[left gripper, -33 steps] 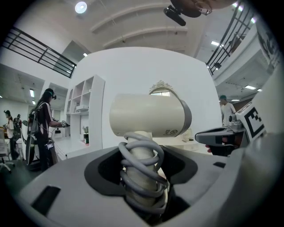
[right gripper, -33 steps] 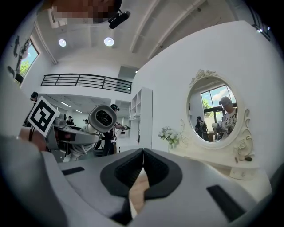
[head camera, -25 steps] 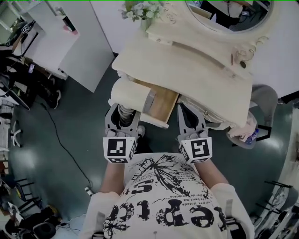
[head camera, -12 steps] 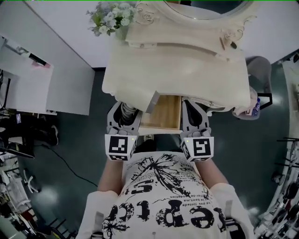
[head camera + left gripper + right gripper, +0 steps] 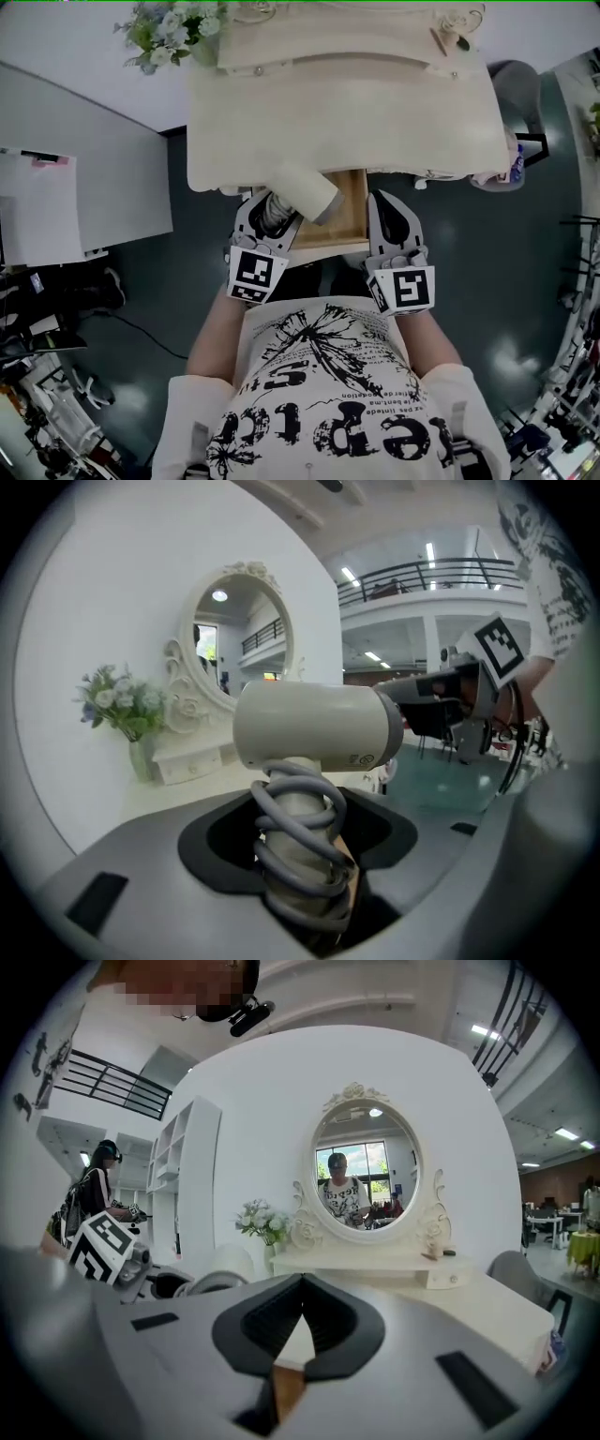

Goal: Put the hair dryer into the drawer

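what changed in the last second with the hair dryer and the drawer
The left gripper, shut on the hair dryer by its cord-wrapped handle, carried it rightward. The barrel was left of the open drawer and now overlaps the drawer's left side in the head view. Nothing was grasped or released. The drawer stayed open, and the right gripper stayed shut and empty by the drawer's right edge.

Right gripper [image 5: 302, 1277]: jaws closed tip to tip, nothing between them. Beyond the tips stands a cream dressing table [image 5: 487, 1309] bearing an ornate oval mirror [image 5: 364, 1171] and a vase of flowers [image 5: 262, 1222]. At left, the left gripper [image 5: 178, 1283], with a cream hair dryer [image 5: 227, 1260] close against it. Grey chair [image 5: 514, 1274] at right.
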A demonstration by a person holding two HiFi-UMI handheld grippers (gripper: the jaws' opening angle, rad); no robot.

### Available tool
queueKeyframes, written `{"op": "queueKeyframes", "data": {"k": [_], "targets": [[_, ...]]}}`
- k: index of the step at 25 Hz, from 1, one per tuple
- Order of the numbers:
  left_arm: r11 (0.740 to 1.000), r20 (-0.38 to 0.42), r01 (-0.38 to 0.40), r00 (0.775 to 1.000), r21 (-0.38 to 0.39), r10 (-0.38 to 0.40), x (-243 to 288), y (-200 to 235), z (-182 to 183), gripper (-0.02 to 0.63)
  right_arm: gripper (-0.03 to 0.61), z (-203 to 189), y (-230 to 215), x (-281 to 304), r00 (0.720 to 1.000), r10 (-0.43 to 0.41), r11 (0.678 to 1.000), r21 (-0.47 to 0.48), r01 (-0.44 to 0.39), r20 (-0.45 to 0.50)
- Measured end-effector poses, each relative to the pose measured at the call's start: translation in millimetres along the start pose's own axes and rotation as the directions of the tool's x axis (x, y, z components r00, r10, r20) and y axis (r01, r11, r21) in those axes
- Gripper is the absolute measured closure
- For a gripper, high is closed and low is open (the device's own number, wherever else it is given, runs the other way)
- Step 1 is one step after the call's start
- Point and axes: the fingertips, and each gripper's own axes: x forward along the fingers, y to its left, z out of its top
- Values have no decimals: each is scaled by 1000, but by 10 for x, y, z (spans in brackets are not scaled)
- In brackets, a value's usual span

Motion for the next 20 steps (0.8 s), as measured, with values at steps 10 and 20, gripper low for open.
{"op": "queueKeyframes", "data": {"k": [10, 20], "targets": [[948, -272, 307, 922, 82, -275, 747, -388, -938, 362, 561, -497, -188, 211, 996, -26, 999, 42, 30, -87], [812, -513, 573, 733, 112, -447, 1232, -832, -1672, 360, 561, -887, -389, 189, 986, -38, 997, 65, 49, -161]]}}
